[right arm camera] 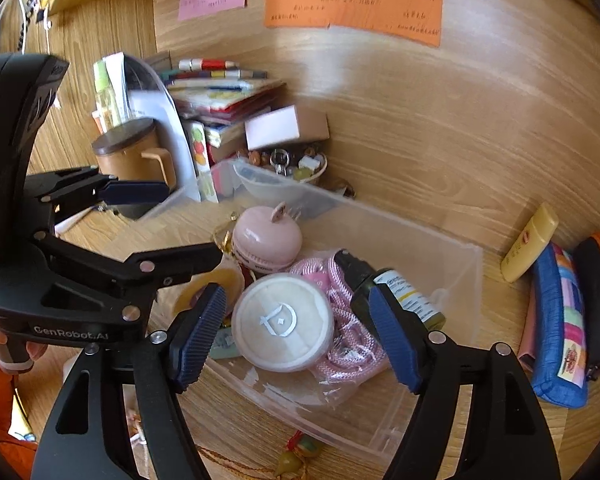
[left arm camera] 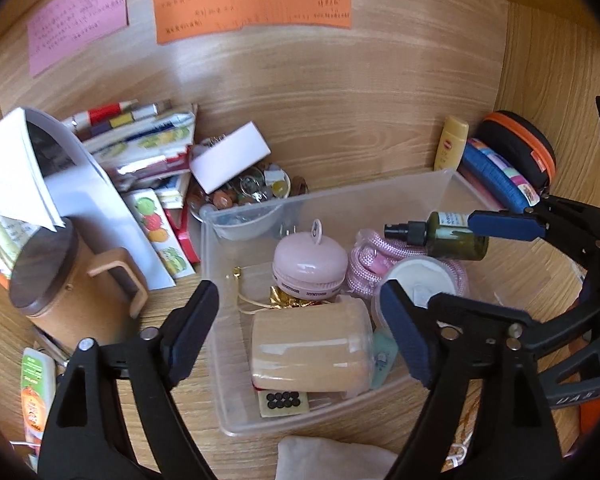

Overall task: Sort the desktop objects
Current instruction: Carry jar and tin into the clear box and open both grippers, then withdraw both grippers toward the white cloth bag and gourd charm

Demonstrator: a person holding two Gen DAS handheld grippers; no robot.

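Note:
A clear plastic bin (left arm camera: 328,196) (right arm camera: 466,276) sits on the wooden desk. It holds a pink round case (left arm camera: 309,266) (right arm camera: 267,242), a beige roll (left arm camera: 312,350), a white round puff box (right arm camera: 283,322) (left arm camera: 418,280), pink cord (right arm camera: 340,344) and a dark green spray bottle (left arm camera: 446,234) (right arm camera: 396,292). My left gripper (left arm camera: 300,336) is open above the bin's near part. My right gripper (right arm camera: 296,332) is open above the puff box, its right pad close against the bottle; touching cannot be told.
A brown lidded mug (left arm camera: 72,284) (right arm camera: 130,158), a stack of booklets (left arm camera: 140,148) and a bowl of trinkets (left arm camera: 252,192) stand left and behind the bin. A yellow tube (right arm camera: 530,244), blue pouch (right arm camera: 560,328) and black-orange case (left arm camera: 518,150) lie at the right.

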